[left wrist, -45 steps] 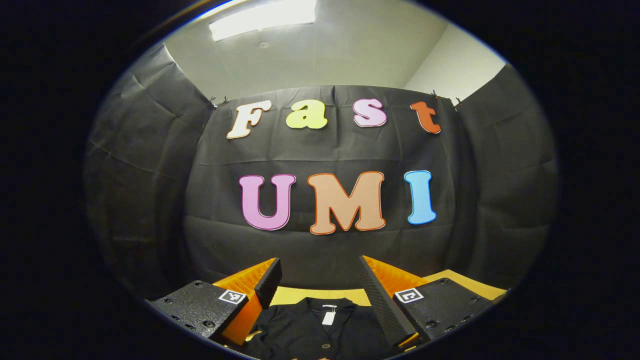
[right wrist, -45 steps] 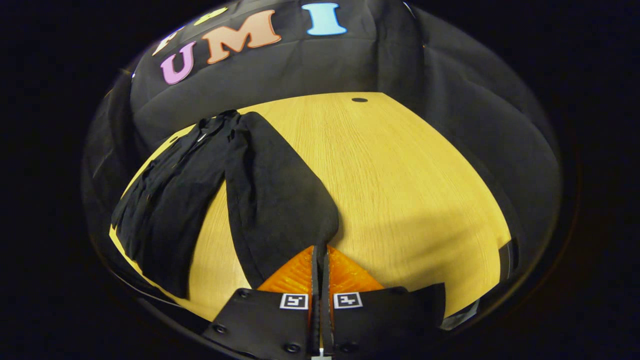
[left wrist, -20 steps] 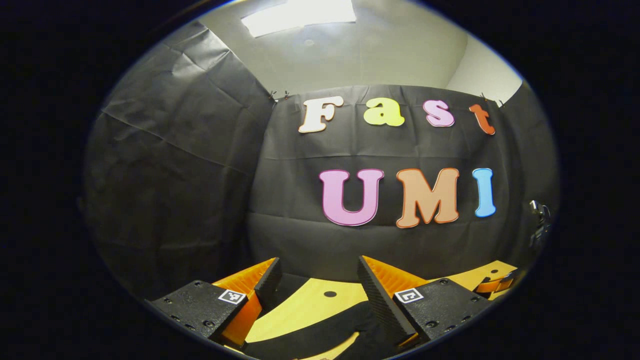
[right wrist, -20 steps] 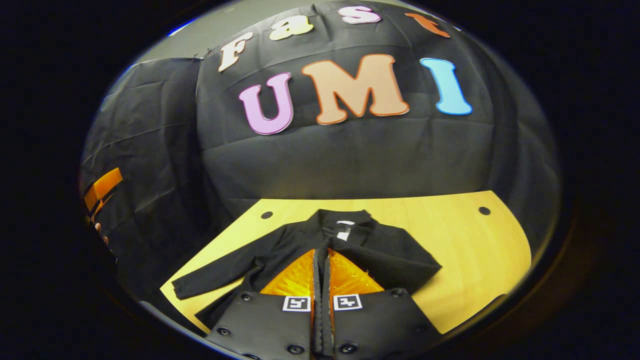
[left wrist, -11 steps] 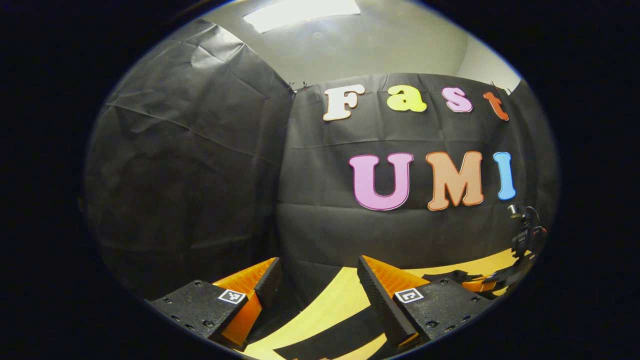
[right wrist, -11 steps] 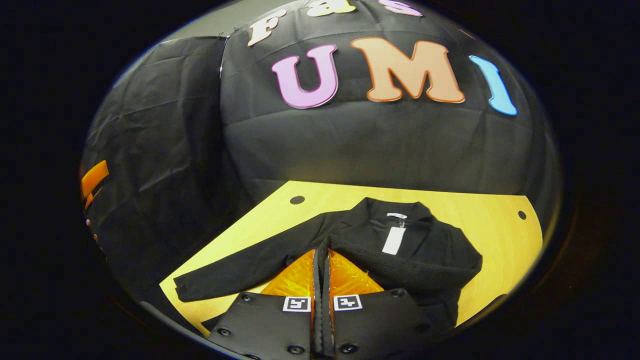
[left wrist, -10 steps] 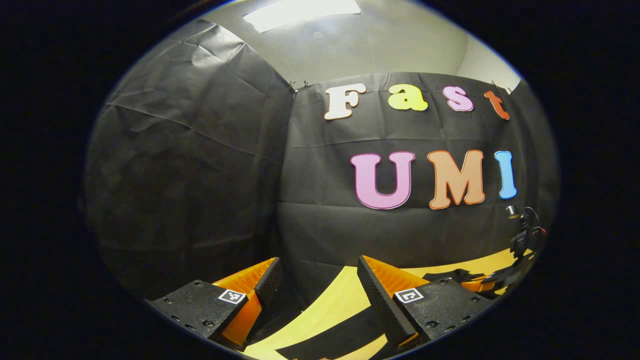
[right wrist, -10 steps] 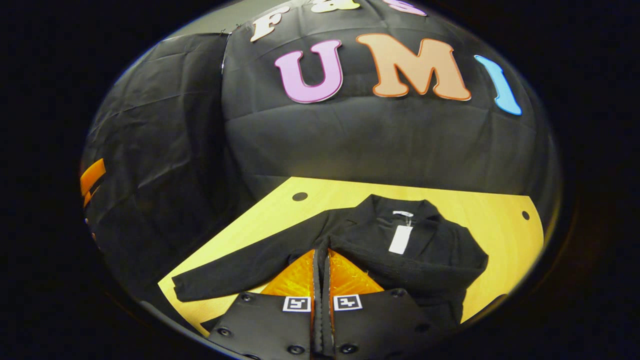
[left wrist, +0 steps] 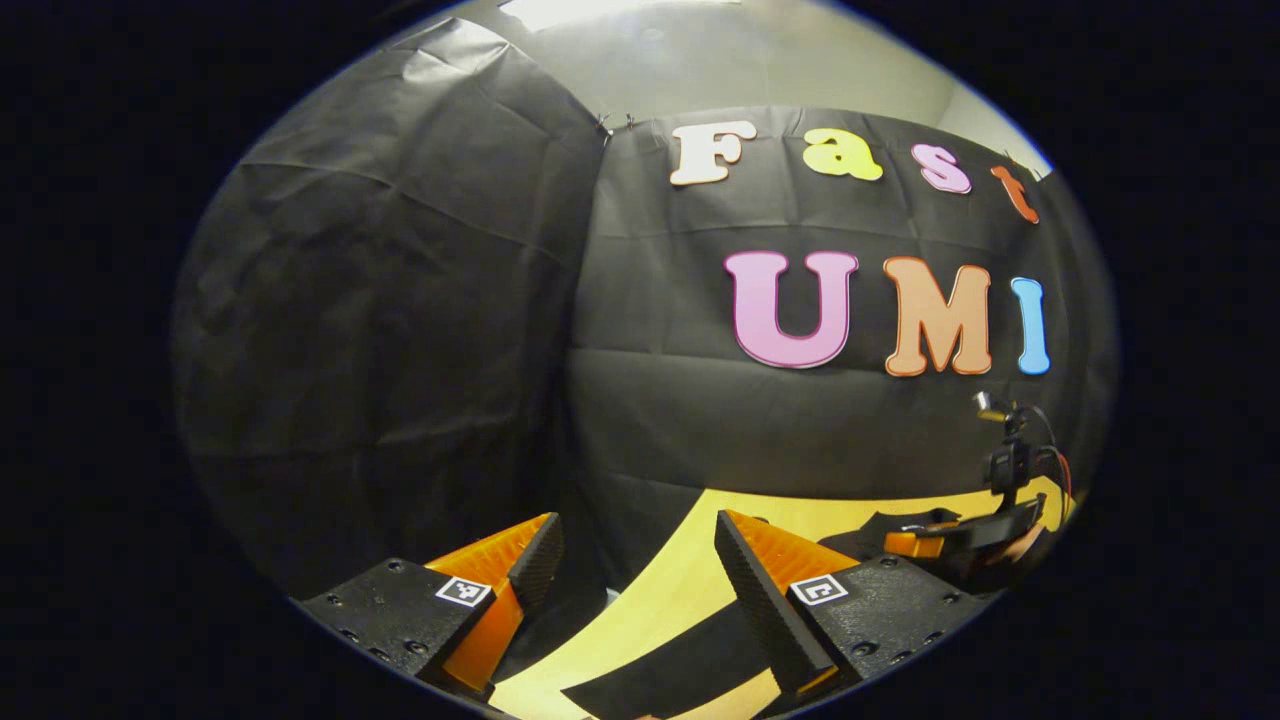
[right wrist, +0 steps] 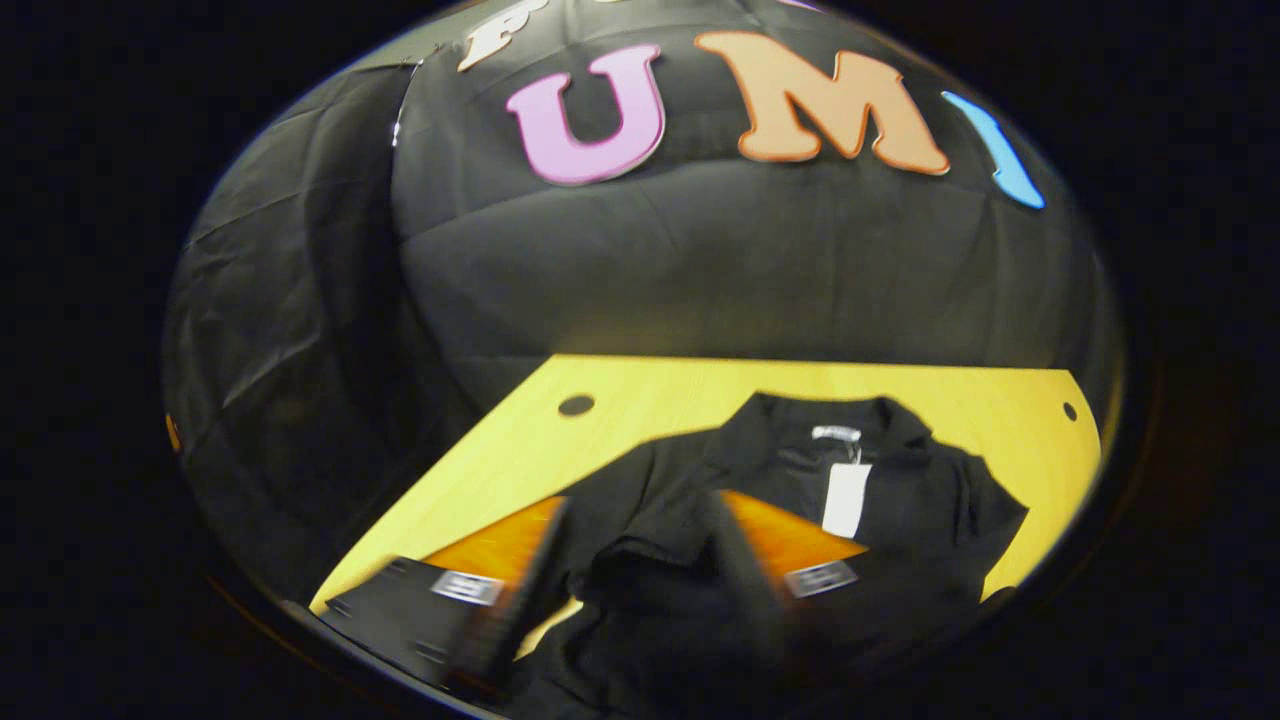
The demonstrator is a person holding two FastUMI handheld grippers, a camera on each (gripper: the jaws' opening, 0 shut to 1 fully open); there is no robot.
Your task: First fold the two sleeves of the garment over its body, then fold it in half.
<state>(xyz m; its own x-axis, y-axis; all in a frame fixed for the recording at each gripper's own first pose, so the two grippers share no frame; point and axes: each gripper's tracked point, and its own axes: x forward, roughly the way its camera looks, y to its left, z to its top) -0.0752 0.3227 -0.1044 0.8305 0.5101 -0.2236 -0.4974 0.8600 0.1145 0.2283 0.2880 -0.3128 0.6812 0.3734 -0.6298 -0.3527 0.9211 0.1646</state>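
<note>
Right claw (right wrist: 640,575) spread above garment (right wrist: 800,520), table (right wrist: 520,450) edge near.

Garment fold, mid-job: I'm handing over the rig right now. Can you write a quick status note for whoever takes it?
Left gripper: open, holding nothing, low over the table with the outstretched sleeve lying flat just ahead of it.
Right gripper: open, blurred, above the garment body.
Garment: flat on the table, collar and white tag at the far side.
Done: one sleeve seems to lie bunched across the body.
Left: grip the outstretched sleeve, fold it over the body, then fold the garment in half.
</note>
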